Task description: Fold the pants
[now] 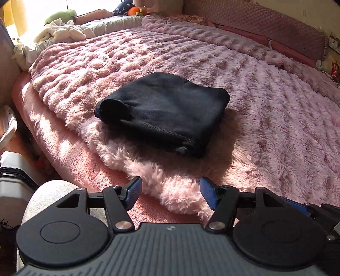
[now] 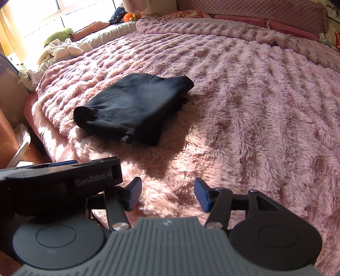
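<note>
Two tools were over the near edge of the bed, and both were let go, holding nothing. The left tool [image 1: 170, 192] had its blue pads [image 1: 133, 192] spread wide apart, with only fluffy blanket showing between them. The right tool [image 2: 167, 194] had its blue pads [image 2: 201, 195] spread apart too, with nothing between them. In the right wrist view, the black body of the left tool [image 2: 59, 183] sat just beside the right tool, on its left.

The black soft pants [image 1: 163, 114], folded into a thick, neat square, lay on the fluffy pink blanket [image 1: 265, 110]. They were in front of both tools and apart from them, not touching either one. From the right tool they lay ahead and off to the left [image 2: 131, 110]. One rounded fold faced left, and a stitched hem ran along the near side.

Far ahead and to the left, a crumpled white cloth [image 1: 61, 33] lay at the bed's far edge, with a green soft thing [image 1: 60, 16] behind it. A padded pink headboard [image 1: 265, 23] stood far ahead to the right.
</note>
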